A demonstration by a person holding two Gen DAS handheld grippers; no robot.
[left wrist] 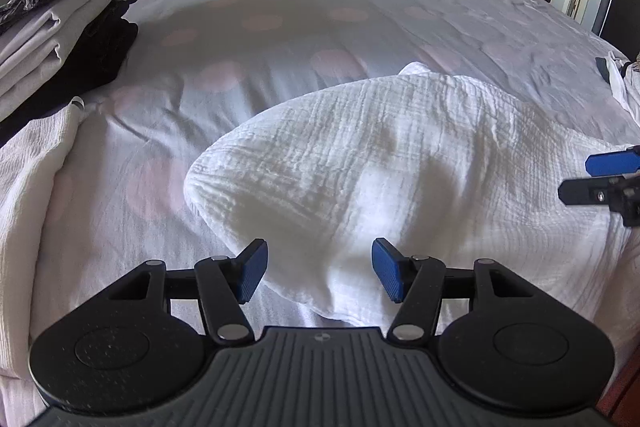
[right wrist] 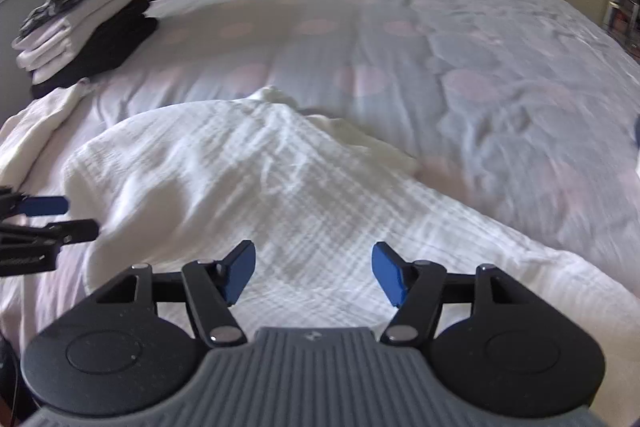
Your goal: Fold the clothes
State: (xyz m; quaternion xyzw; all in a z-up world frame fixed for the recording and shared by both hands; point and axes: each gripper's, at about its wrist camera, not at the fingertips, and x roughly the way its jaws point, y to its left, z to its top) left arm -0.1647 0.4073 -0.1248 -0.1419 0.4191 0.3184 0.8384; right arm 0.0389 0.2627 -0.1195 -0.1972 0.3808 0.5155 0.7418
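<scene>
A white crinkled muslin garment (left wrist: 360, 163) lies spread on the bed, with a rounded folded edge at its left; it also shows in the right wrist view (right wrist: 248, 179). My left gripper (left wrist: 319, 267) is open and empty, just above the garment's near edge. My right gripper (right wrist: 313, 271) is open and empty over the garment's near right part. The right gripper's fingers (left wrist: 612, 163) show at the right edge of the left wrist view. The left gripper's fingers (right wrist: 44, 206) show at the left edge of the right wrist view.
A stack of folded clothes (left wrist: 60, 35), white, black and patterned, sits at the bed's far left, seen too in the right wrist view (right wrist: 88, 35). Another white cloth (left wrist: 28, 187) lies at the near left. The duvet (left wrist: 320, 27) has pink dots. More clothing (left wrist: 624, 79) lies at the far right.
</scene>
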